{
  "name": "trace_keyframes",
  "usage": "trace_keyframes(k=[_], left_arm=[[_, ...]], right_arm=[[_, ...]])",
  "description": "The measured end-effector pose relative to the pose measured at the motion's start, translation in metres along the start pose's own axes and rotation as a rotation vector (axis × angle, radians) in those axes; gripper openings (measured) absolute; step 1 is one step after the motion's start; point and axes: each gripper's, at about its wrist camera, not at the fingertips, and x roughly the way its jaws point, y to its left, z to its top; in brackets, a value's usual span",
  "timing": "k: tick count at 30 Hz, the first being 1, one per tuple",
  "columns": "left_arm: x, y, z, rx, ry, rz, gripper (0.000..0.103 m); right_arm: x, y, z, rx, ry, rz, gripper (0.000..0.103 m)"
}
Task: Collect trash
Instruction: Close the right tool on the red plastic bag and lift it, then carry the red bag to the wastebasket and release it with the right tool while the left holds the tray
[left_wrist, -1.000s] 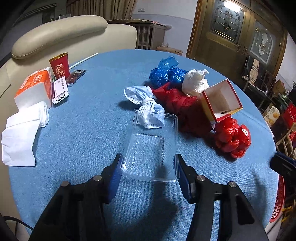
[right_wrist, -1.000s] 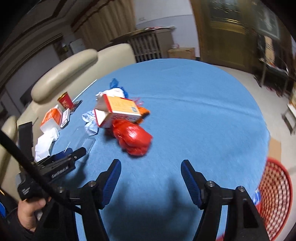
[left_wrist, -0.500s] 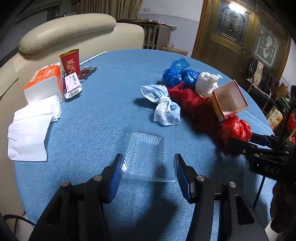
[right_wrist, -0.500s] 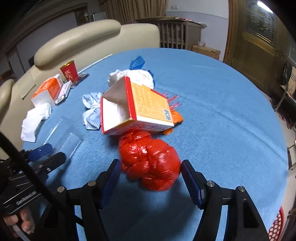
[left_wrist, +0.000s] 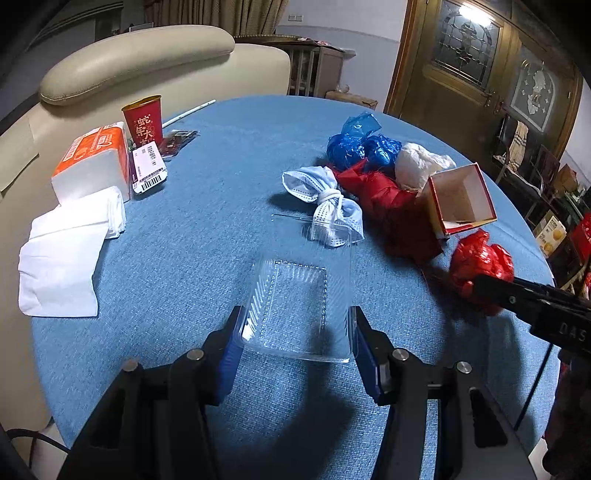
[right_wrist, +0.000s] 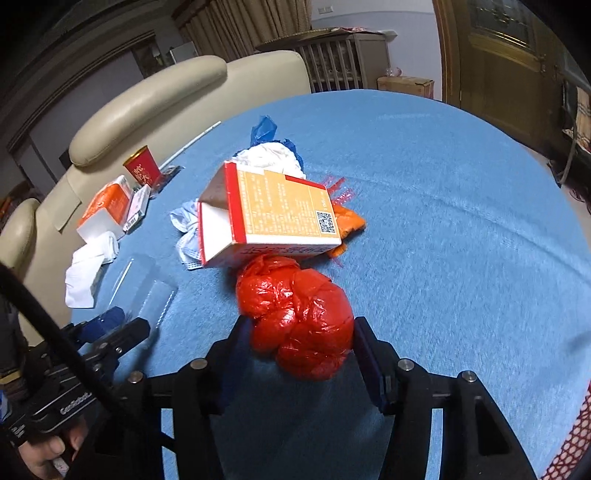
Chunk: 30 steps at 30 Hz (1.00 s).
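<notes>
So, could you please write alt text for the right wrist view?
The right gripper straddles a crumpled red plastic bag on a blue tablecloth. An open orange carton lies behind it.

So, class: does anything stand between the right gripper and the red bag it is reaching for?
Nothing visible does. The right gripper already has its open fingers on either side of the red bag. The cardboard box lies beyond the bag, resting on its far edge, not in the way.

Red bag (right_wrist: 295, 314), blue tablecloth (right_wrist: 443, 221)
</notes>
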Motion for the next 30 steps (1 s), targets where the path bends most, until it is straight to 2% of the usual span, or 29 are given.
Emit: trace_keyframes(k=[8, 19, 30], left_arm=[[-0.005, -0.006, -0.004, 0.019, -0.007, -0.001, 0.056], [-0.015, -0.017, -0.006, 0.050, -0.020, 0.004, 0.056], [-0.024, -0.030, -0.008, 0.081, -0.031, 0.022, 0.056]], right_arm=[[-0.029, -0.005, -0.018, 0.065, -0.041, 0.036, 0.058], [-0.059, -0.027, -0.050, 0.223, -0.086, 0.073, 0.058], [-0.081, -0.035, -0.064, 0.263, -0.122, 0.085, 0.058]])
